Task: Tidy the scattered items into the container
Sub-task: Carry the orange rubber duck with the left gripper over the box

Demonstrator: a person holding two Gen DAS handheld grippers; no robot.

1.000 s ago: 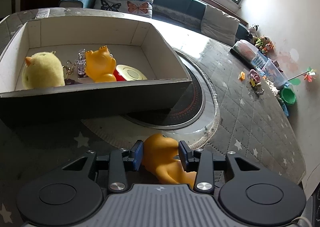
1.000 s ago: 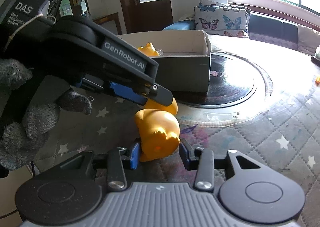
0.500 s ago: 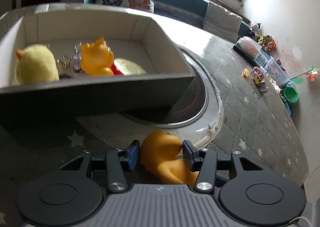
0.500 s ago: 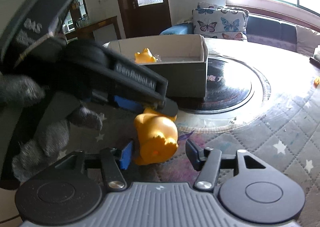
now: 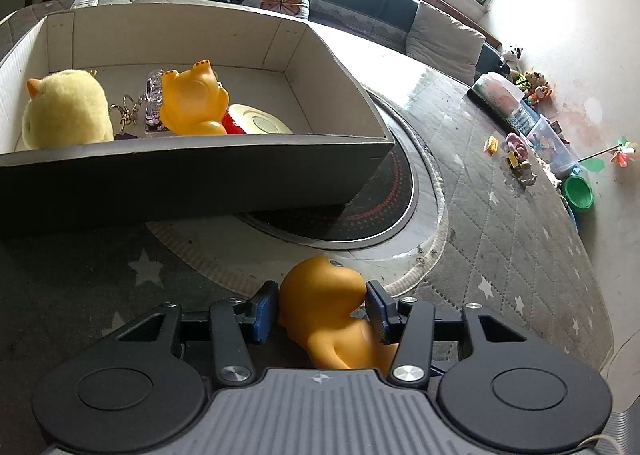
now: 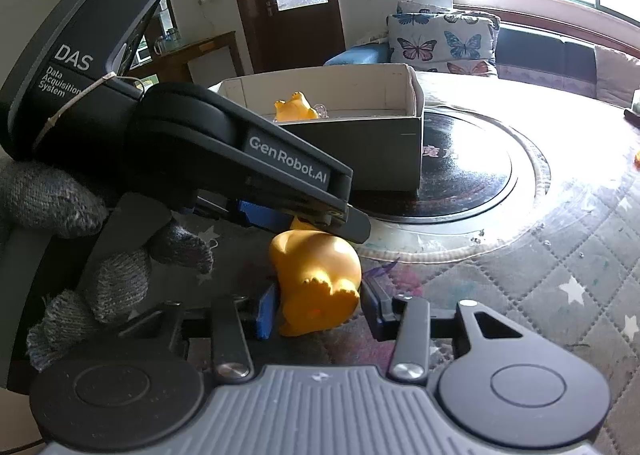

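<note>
An orange rubber toy (image 5: 320, 295) (image 6: 316, 275) lies on the tablecloth in front of the grey cardboard box (image 5: 200, 159) (image 6: 380, 159). My left gripper (image 5: 322, 305) (image 6: 304, 221) stands open, its pads close on either side of the toy's head. My right gripper (image 6: 318, 305) comes from the other side; its jaws are closing and its pads press on the toy's rear end. Inside the box lie a yellow plush chick (image 5: 64, 111), a second orange toy (image 5: 192, 103) (image 6: 294, 109), a key ring with a clear charm (image 5: 152, 103) and a cream disc (image 5: 258, 125).
A black round inset (image 5: 380, 207) sits in the table just behind the toy, partly under the box. Small toys (image 5: 516, 163) lie near the table's far right edge, a green bowl (image 5: 578, 191) beyond it. A grey-gloved hand (image 6: 60, 207) holds the left gripper.
The right jaws spread apart half a second ago and have come back in onto the toy. The left jaws have widened slightly around the toy's head. The toy stays on the cloth.
</note>
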